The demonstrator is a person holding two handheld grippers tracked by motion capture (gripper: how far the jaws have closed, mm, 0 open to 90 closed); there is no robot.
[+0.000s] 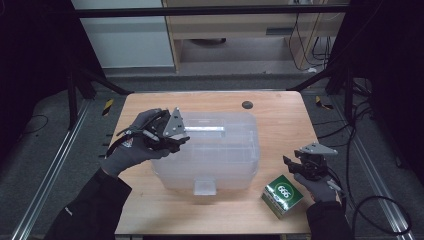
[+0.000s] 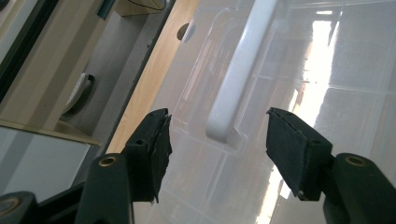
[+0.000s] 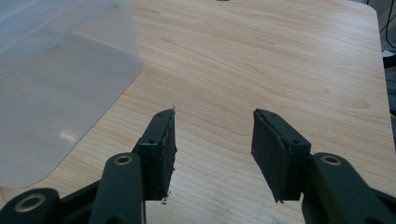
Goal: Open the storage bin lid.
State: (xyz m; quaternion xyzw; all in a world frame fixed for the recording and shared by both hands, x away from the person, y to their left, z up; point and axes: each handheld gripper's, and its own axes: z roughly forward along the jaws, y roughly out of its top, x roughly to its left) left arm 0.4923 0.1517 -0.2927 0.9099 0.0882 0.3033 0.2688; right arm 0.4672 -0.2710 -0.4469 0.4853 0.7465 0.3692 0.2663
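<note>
Left claw (image 2: 217, 135): held open over clear lidded box (image 1: 220, 150) at desk (image 1: 280, 115) centre, white handle (image 2: 236, 79) between jaws, untouched | Right claw (image 3: 212, 140): open, empty, above bare desk at 4 o'clock | Green carton (image 1: 283, 195): near front edge, 5 o'clock.

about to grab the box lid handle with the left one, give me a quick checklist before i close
1. Left hand-held gripper open: ok.
2. White handle lined up between the jaws: ok, its near end lies in the gap.
3. Pads touching the handle: not ok, apart from it.
4. Lid seated on the clear box: cannot tell.
5. Right hand-held gripper open, nothing between the jaws, off the box: ok.
6. Green carton clear of the box: ok, beside it on the table.
</note>
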